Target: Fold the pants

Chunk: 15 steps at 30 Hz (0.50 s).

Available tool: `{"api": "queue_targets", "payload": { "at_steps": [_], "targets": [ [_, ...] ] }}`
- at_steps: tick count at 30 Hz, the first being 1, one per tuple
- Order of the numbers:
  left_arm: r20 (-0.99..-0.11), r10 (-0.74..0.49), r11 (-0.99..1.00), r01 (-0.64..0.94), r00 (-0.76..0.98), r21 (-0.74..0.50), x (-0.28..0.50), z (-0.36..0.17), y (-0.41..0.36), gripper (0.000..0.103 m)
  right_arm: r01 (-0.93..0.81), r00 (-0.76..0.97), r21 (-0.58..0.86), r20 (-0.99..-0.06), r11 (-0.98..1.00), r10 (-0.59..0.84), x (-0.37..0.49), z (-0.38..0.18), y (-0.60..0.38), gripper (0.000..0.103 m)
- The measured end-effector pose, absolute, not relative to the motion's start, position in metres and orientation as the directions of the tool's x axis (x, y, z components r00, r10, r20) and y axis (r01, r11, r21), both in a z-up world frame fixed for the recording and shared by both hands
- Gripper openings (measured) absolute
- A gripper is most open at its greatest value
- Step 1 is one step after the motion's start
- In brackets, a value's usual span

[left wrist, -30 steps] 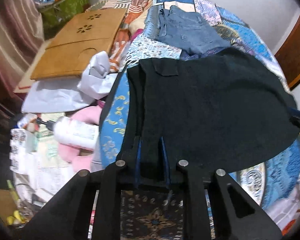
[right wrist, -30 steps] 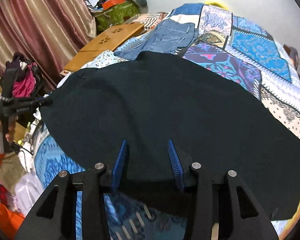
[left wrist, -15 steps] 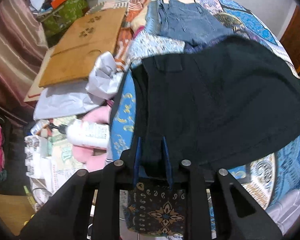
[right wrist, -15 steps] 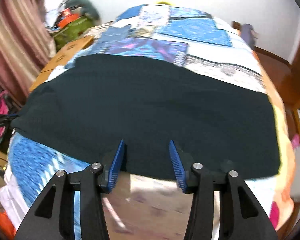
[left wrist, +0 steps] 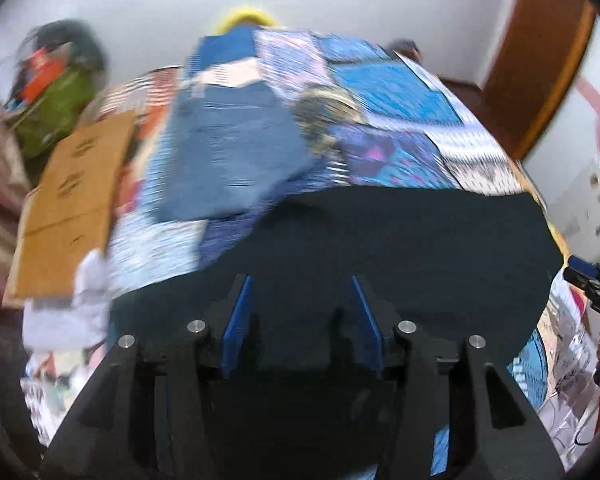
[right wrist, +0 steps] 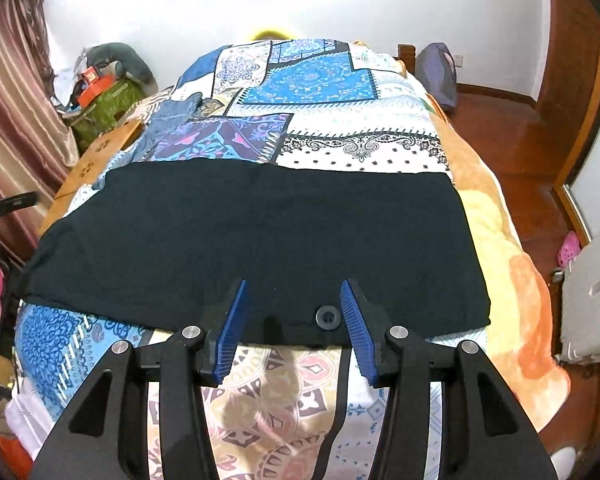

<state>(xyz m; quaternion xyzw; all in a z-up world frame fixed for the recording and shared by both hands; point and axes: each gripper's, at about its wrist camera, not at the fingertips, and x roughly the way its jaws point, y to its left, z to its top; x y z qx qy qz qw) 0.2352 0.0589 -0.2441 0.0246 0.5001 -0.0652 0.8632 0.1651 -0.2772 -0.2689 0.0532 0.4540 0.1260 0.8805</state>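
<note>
The black pants (right wrist: 260,240) lie flat across the near end of the bed as one wide folded band, also seen in the blurred left wrist view (left wrist: 400,248). My left gripper (left wrist: 302,300) hovers over their near left part. Its jaws are opening, and the pads press on nothing. My right gripper (right wrist: 294,292) is open at the pants' near edge. A black button (right wrist: 327,317) on that edge sits between its fingers, untouched. The right gripper's tip (left wrist: 592,284) shows at the right edge of the left wrist view.
A patchwork quilt (right wrist: 312,80) covers the bed. Folded blue jeans (left wrist: 228,152) lie beyond the pants at the left. A wooden board (left wrist: 72,200) and a green bag (right wrist: 104,108) stand left of the bed. At the right are wooden floor (right wrist: 520,128) and a white panel (right wrist: 592,300).
My left gripper let go of the pants' edge, widened and swung right over the cloth. My right gripper pulled back to the near edge, and the pants now lie flat.
</note>
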Motion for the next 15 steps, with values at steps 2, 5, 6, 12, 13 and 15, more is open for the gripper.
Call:
{"api": "queue_targets", "payload": {
  "at_steps": [2,5,6,12,13,15],
  "targets": [
    [-0.889,-0.096,0.984,0.178,0.447,-0.016,0.249,-0.264,0.036,0.050,-0.154,0.560,0.221,-0.784,0.963,0.269,0.159,-0.272,-0.280,0.052],
    [-0.918,-0.074,0.979,0.205,0.390,0.009,0.250,-0.294,0.015,0.051,-0.113,0.563,0.216,-0.790,0.970,0.242,0.151,-0.277,-0.290,0.053],
    [-0.908,-0.078,0.979,0.203,0.412,0.008,0.246,-0.293,0.015,0.051,-0.093,0.564,0.213,-0.794,0.973,0.228,0.147,-0.279,-0.296,0.053],
    [-0.913,-0.118,0.980,0.195,0.391,-0.043,0.209,-0.290,0.035,0.056,0.043,0.575,0.228,-0.802,0.973,0.163,0.128,-0.287,-0.330,0.056],
    [-0.914,-0.111,0.980,0.198,0.390,-0.035,0.201,-0.291,0.037,0.056,0.063,0.576,0.235,-0.803,0.970,0.157,0.126,-0.289,-0.335,0.056],
    [-0.909,-0.100,0.980,0.199,0.403,-0.020,0.182,-0.289,0.043,0.057,0.095,0.577,0.259,-0.801,0.961,0.159,0.123,-0.292,-0.342,0.056]
  ]
}}
